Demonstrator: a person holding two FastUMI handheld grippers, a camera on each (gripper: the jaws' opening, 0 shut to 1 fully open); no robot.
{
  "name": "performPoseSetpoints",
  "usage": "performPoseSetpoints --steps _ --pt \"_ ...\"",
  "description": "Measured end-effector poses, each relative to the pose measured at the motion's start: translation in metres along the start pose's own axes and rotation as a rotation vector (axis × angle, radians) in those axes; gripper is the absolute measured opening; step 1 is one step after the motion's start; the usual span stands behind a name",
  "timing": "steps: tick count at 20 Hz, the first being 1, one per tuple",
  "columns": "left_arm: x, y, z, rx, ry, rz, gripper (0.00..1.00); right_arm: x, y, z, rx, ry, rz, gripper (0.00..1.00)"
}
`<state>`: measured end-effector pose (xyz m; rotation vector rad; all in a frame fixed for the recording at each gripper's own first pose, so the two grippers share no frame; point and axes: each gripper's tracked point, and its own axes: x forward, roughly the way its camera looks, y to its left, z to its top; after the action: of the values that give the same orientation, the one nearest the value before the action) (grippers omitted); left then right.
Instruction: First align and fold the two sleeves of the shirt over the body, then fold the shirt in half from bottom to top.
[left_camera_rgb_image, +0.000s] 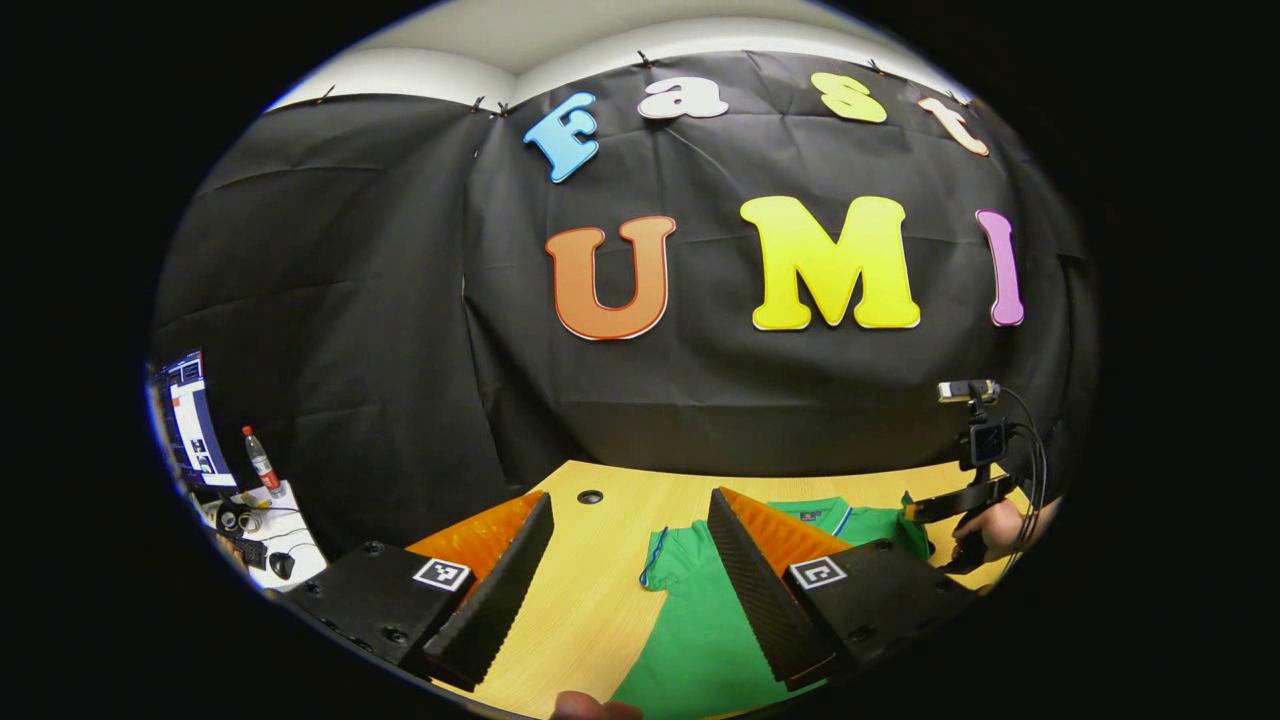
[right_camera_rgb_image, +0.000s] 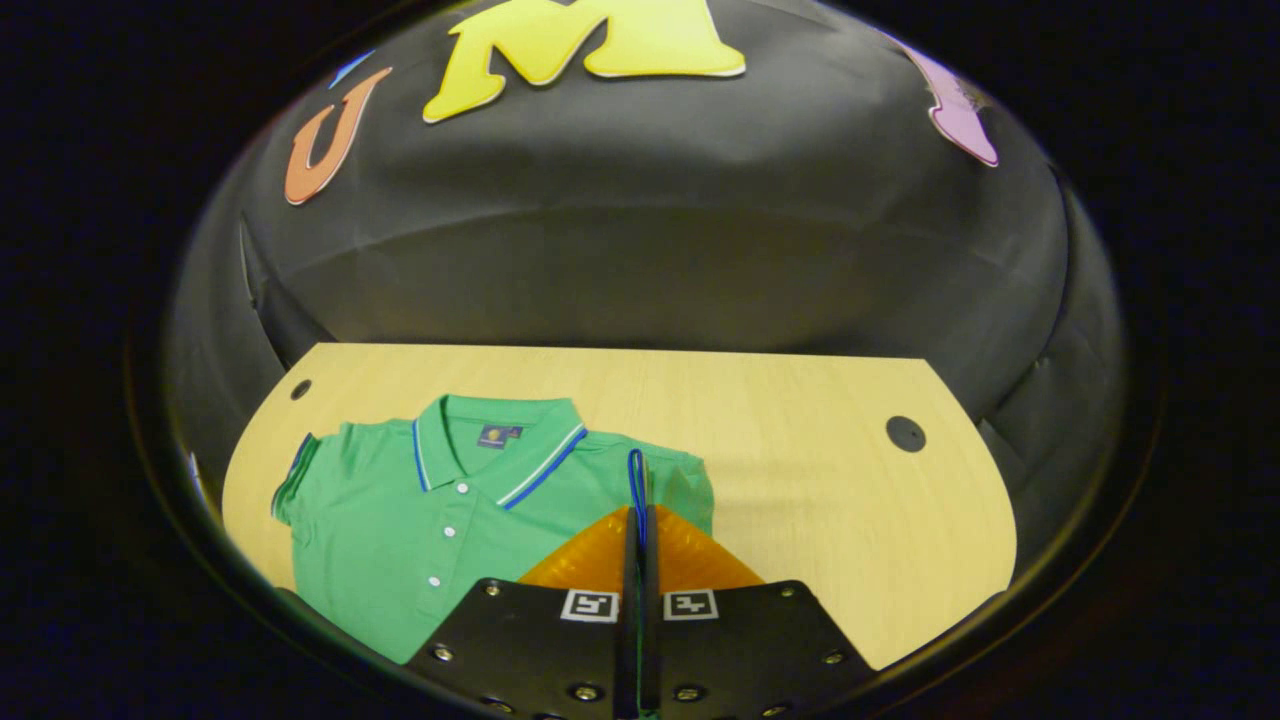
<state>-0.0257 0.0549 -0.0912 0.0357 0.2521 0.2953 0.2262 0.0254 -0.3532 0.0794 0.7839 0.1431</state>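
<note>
- Left gripper view: the green shirt (left_camera_rgb_image: 700, 620) is lying flat on the wooden table (left_camera_rgb_image: 590, 590), its near sleeve with a blue-trimmed cuff spreading out toward the middle of the table.
- The left hand-held gripper (left_camera_rgb_image: 630, 590) is hanging above the table with its fingers (left_camera_rgb_image: 500, 590) standing wide apart, holding nothing; one finger is sitting over bare wood and the other over the shirt. Whether it is touching the cloth, I cannot tell.
- Farther off at the right edge, a hand (left_camera_rgb_image: 990, 530) is holding the right hand-held gripper (left_camera_rgb_image: 925, 512) at the far sleeve of the shirt.
- At the left edge, a bottle (left_camera_rgb_image: 262, 462) and a screen (left_camera_rgb_image: 190, 420) are standing on a side surface beyond the booth wall.
- Right gripper view: the shirt (right_camera_rgb_image: 420, 530) is lying face up on the table (right_camera_rgb_image: 800, 470), collar (right_camera_rgb_image: 495, 445) toward the wall, buttons running down the front, one sleeve lying out flat to the left.
- The right hand-held gripper (right_camera_rgb_image: 638, 530) is pressing its fingers together on the blue-edged cuff of the other sleeve (right_camera_rgb_image: 665, 480), the trim standing up between them.
- Two round holes (right_camera_rgb_image: 905, 433) are showing near the table's far corners.
</note>
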Motion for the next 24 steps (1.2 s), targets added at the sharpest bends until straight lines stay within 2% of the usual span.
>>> performPoseSetpoints --steps 8,9,11,12,14,19,24 --pt "-0.002 0.006 -0.003 -0.018 0.015 0.001 0.99 0.014 0.035 -0.014 -0.024 0.056 0.020 0.04" --pt "-0.003 0.008 -0.003 -0.018 0.014 0.003 1.00 0.015 0.040 -0.015 -0.024 0.057 0.030 0.06" --pt "-0.004 0.011 -0.003 -0.020 0.019 0.003 0.99 0.015 0.044 -0.015 -0.034 0.058 0.032 0.17" --pt "-0.005 0.012 -0.004 -0.022 0.022 0.002 0.99 0.013 0.043 -0.015 -0.043 0.054 0.026 0.32" --pt "-0.003 0.015 -0.003 -0.023 0.022 -0.002 1.00 0.008 0.045 -0.010 -0.047 0.042 0.027 0.42" --pt "0.005 0.015 -0.006 -0.035 0.020 -0.047 0.99 -0.029 0.039 0.006 -0.075 -0.005 0.040 0.44" --pt "0.029 0.010 -0.011 -0.044 0.019 -0.132 1.00 -0.099 0.041 0.030 -0.146 -0.124 0.064 0.43"
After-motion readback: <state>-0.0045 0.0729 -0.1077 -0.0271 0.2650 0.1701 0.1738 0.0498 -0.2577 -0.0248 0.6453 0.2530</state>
